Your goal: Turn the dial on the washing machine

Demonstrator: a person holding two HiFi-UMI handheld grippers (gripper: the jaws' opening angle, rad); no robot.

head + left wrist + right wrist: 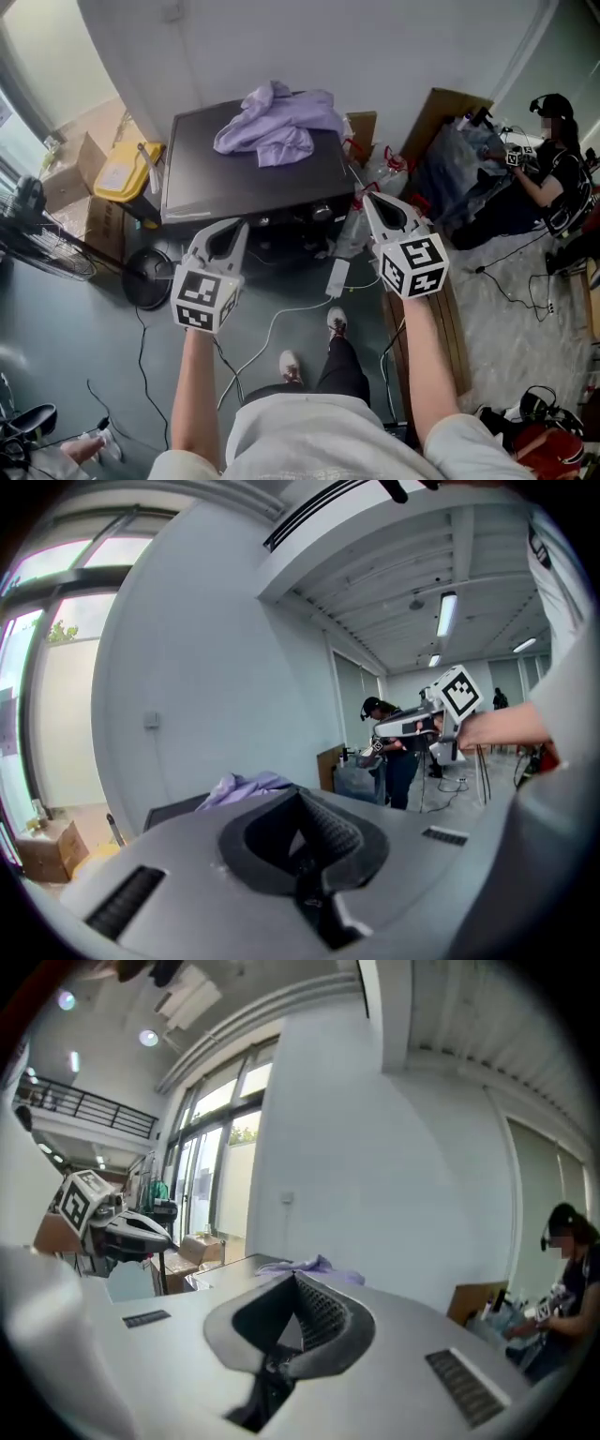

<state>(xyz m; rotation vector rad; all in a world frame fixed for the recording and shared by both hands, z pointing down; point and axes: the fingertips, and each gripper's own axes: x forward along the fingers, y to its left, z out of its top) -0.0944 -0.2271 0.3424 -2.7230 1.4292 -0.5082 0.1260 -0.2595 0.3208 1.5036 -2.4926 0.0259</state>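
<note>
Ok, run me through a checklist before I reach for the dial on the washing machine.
1. Left claw free of any load: ok, jaws together, nothing between them.
2. Right claw open enough to take a dial: not ok, jaws together, empty.
3. Dark grey box-shaped washing machine ahead of both claws: ok.
4. Dial picked out on its dark front panel: cannot tell, too small and shadowed.
5. Crumpled lilac cloth clear of the front panel: ok, it lies farther back on top.

Fan (42,251) partly beyond left edge.
</note>
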